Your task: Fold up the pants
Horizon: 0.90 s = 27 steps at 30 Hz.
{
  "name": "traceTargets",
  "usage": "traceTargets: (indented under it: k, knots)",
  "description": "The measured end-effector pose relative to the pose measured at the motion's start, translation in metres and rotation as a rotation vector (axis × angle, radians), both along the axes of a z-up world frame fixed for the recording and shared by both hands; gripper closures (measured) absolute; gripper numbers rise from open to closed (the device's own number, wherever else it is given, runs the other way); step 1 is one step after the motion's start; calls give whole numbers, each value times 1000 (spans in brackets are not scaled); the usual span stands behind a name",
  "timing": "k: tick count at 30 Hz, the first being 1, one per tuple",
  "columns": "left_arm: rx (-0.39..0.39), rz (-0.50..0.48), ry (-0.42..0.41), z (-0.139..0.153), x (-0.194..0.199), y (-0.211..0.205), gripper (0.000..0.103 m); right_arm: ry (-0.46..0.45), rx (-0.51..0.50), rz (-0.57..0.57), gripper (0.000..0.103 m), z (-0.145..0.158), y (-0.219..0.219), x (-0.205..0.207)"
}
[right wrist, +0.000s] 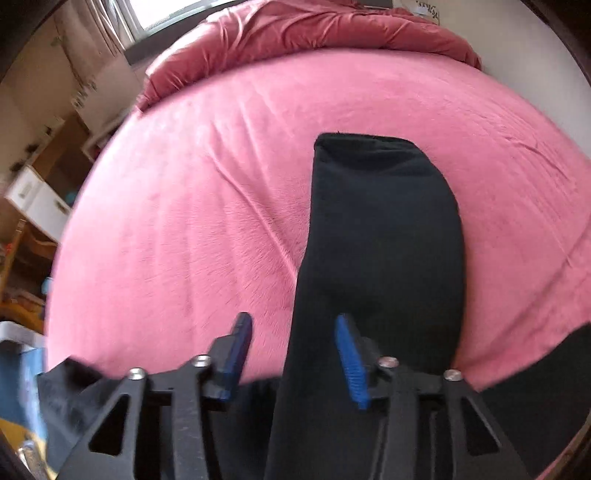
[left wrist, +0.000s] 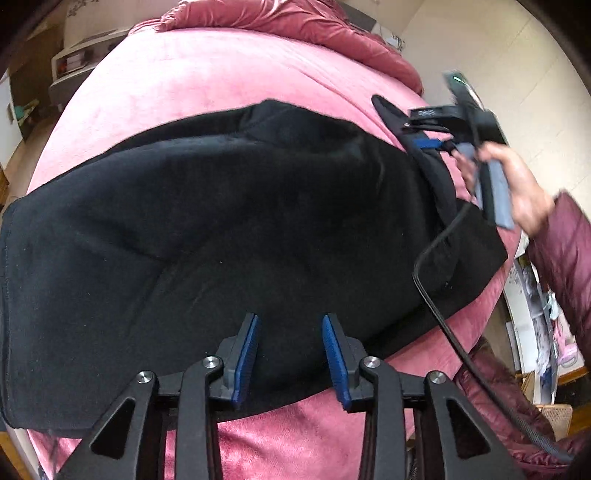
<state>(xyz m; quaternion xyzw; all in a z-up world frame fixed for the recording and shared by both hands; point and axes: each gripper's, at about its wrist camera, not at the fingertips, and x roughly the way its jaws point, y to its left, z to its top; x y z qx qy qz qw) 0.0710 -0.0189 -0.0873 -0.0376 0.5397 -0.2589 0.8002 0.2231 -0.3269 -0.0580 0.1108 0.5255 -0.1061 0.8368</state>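
Note:
Black pants [left wrist: 221, 221] lie folded across a pink bed, a wide dark mass spanning most of the left wrist view. My left gripper [left wrist: 290, 321] hovers over their near edge, open, with nothing pinched between its blue pads. My right gripper [left wrist: 424, 142] shows at the pants' right end, held by a person's hand [left wrist: 517, 192]. In the right wrist view the pants [right wrist: 384, 229] stretch away as a long dark strip with a squared far end. The right gripper [right wrist: 291, 321] is open above that strip; the cloth passes under its right finger [right wrist: 351, 362], and neither pad presses on it.
The pink plush blanket [right wrist: 207, 192] covers the bed, with a crumpled red duvet [left wrist: 295, 22] at the far end. A black cable [left wrist: 436, 295] hangs from the right gripper across the pants' corner. A maroon sleeve [left wrist: 569, 258] is at right; shelves and boxes [right wrist: 37, 199] stand left of the bed.

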Motion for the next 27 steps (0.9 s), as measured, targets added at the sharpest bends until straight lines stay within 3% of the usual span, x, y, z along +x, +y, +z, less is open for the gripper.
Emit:
traceTargets:
  k: [2,5,6,8,11,17,22,27]
  knots:
    - [-3,3,9,-4,2,-4,67,70,-45,13,56,-15,4,11]
    - [-14,11,20,-5,-1,-7,66,87,-112,23,93,-17,2,9]
    - [-19,10,22,-5,-1,-8,66,74,-89,22,96,-13,-1,7]
    - [-19,-1,15,-4,-1,-10,66,28,-80,8,96,1,-9,-6]
    - [-13,-23,5,-3,-3,-13,66,-72,25,-57,97,27,-35,-39]
    - [-15,-51,-1,-1,-9,-25,66,-250,210,-258,96,63,-103,-140]
    - [1,-81,-21,3,-17,-33,66,-274,302,-416,97,43,-144,-226]
    - [36,-114,-30,2,-14,-55,65,-241,413,-544,97,-13,-167,-284]
